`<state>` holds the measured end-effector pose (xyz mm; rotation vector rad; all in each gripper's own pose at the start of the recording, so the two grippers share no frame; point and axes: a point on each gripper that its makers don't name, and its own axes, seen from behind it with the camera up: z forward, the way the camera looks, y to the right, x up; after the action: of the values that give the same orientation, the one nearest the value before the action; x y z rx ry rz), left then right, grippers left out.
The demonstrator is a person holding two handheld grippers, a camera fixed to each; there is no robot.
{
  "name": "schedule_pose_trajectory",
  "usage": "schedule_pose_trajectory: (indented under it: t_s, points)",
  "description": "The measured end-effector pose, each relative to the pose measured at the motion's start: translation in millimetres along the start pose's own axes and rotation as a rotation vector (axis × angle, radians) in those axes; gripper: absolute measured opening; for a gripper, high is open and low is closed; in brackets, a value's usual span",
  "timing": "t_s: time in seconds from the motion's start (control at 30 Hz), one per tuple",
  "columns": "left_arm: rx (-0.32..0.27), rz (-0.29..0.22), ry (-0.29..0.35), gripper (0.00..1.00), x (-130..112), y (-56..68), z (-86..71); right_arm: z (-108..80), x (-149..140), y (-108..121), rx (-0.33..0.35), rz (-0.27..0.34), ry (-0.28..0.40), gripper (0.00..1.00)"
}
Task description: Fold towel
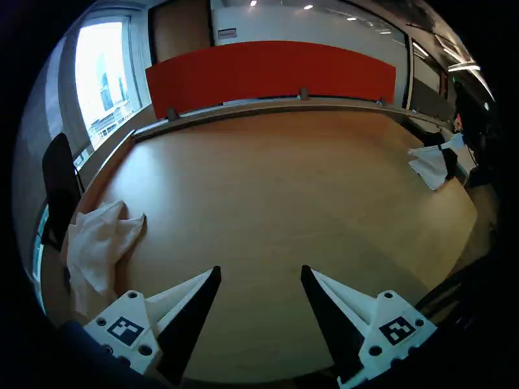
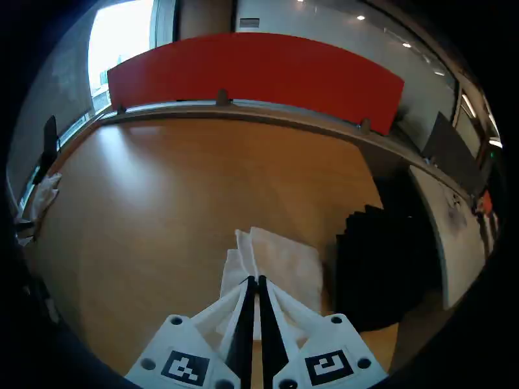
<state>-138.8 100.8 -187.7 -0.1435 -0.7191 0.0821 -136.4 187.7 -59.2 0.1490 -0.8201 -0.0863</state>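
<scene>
A big wooden bench takes up most of both views. Its top is smooth, light brown and a little shiny.

In the left gripper view, a bright window is far on the left. A dark chair stands by the bench's left edge. A crumpled white cloth lies at that edge, and part of it hangs over. A long red board runs along the far edge, with a pale wall and ceiling lights above it. The left tool is low over the near part of the bench, with its two fingers wide apart. The wood ahead of it is open all the way to the red board. Far on the right, near the bench's right edge, the white towel shows, with something dark on it.

In the right gripper view, the right tool has its fingers pressed together on the near edge of the towel. The rest of the towel lies on the bench just ahead, close to the right edge. Left of the towel is a wide stretch of open wood. Past the right edge is a dark shape, and then a pale surface.
</scene>
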Motion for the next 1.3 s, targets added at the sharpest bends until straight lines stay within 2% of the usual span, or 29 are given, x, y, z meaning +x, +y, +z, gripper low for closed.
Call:
schedule_pose_trajectory:
  t_s: [0.37, 0.8, 0.93, 1.0, 1.03, 1.07, 1.1, 1.17, 1.3]
  points:
    - [-0.002, 0.010, -0.009, 0.91, -1.8, 1.7, 0.7, 15.9, -38.9, -16.8, 0.016, 0.007, -0.055, 0.05]
    - [0.002, 0.009, -0.014, 0.91, -2.8, 1.2, 0.5, 27.2, -52.8, -24.0, 0.033, 0.009, -0.085, 0.10]
    - [0.003, 0.008, -0.015, 0.91, -3.4, 1.2, 0.4, 29.5, -56.3, -28.5, 0.046, 0.009, -0.091, 0.24]
    - [0.004, 0.007, -0.016, 0.91, -3.5, 1.2, 0.5, 30.1, -57.5, -30.0, 0.049, 0.010, -0.093, 0.36]
    - [0.005, 0.007, -0.016, 0.91, -3.4, 1.2, 0.5, 30.1, -57.7, -30.4, 0.049, 0.012, -0.094, 0.45]
    - [0.005, 0.007, -0.016, 0.91, -3.3, 1.2, 0.6, 30.2, -57.9, -30.7, 0.049, 0.013, -0.095, 0.59]
    - [0.005, 0.007, -0.016, 0.91, -3.2, 1.3, 0.7, 30.0, -57.7, -30.5, 0.048, 0.015, -0.094, 0.66]
    - [0.005, 0.007, -0.016, 0.91, -2.8, 1.4, 0.9, 29.2, -56.8, -29.2, 0.044, 0.020, -0.090, 0.73]
    - [0.006, 0.006, -0.016, 0.91, -2.4, 1.1, 1.0, 27.7, -54.6, -25.9, 0.037, 0.030, -0.081, 0.75]
